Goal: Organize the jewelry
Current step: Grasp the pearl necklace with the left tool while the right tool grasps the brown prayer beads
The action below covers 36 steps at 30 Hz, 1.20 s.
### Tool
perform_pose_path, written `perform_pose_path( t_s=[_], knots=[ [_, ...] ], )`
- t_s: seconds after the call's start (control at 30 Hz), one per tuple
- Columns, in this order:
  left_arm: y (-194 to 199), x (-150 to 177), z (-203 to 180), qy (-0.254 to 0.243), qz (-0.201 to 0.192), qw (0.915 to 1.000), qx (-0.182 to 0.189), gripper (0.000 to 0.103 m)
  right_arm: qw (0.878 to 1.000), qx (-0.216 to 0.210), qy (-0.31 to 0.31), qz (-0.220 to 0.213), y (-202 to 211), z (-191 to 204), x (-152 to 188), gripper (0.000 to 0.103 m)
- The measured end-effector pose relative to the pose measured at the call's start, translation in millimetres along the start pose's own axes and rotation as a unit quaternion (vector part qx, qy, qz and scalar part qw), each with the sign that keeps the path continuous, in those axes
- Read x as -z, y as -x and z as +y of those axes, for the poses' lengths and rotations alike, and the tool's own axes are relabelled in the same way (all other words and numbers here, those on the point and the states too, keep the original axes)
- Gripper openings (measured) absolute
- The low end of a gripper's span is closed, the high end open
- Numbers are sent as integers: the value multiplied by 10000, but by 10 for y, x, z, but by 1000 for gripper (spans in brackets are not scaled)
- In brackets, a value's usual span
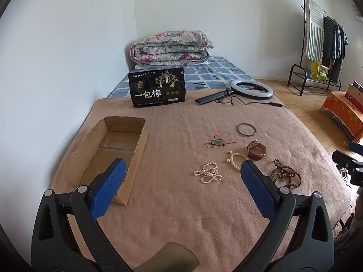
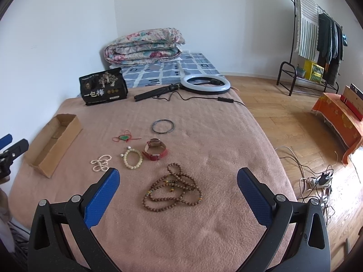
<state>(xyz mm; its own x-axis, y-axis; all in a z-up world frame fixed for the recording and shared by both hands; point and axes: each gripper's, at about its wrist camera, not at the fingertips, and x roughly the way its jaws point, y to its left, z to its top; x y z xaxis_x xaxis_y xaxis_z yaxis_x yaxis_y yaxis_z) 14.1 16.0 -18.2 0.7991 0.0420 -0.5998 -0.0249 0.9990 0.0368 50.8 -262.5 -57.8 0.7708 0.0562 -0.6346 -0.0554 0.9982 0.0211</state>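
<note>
Jewelry lies on a pink blanket (image 1: 172, 204): a white pearl necklace (image 1: 207, 173) (image 2: 101, 162), a cream bead bracelet (image 1: 236, 159) (image 2: 132, 158), a red-strap watch (image 1: 256, 150) (image 2: 155, 150), a brown bead necklace (image 1: 285, 174) (image 2: 173, 189), a green pendant on red cord (image 1: 217, 143) (image 2: 124, 137) and a dark bangle (image 1: 246, 129) (image 2: 163, 125). An empty open cardboard box (image 1: 109, 151) (image 2: 53, 142) sits at the left. My left gripper (image 1: 182, 172) is open and empty, above the blanket between box and pearls. My right gripper (image 2: 178, 180) is open and empty, just above the brown beads.
A black snack bag (image 1: 157, 87) (image 2: 103, 86) and a ring light with cable (image 1: 251, 89) (image 2: 205, 83) lie at the blanket's far edge. A folded floral quilt (image 1: 172, 47) sits behind. The bed edge drops to a wooden floor with cables (image 2: 315, 176) at right.
</note>
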Motion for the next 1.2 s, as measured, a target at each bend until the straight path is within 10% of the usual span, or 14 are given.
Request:
perform_pose_path(
  t_s=[0.5,0.73,1.2],
  knots=[
    [-308,57,98,-26,649,9968,465,89,9988,-29,417,257,-306,-125,-136,102],
    [-779,168,-12,-51,1431,9852,943,68,9946,-242,655,774,-651,-226,-120,102],
    [-1461,228,-278,-355,2081,9662,1481,61,9659,-1170,1510,1746,-1195,-185,108,102]
  ],
)
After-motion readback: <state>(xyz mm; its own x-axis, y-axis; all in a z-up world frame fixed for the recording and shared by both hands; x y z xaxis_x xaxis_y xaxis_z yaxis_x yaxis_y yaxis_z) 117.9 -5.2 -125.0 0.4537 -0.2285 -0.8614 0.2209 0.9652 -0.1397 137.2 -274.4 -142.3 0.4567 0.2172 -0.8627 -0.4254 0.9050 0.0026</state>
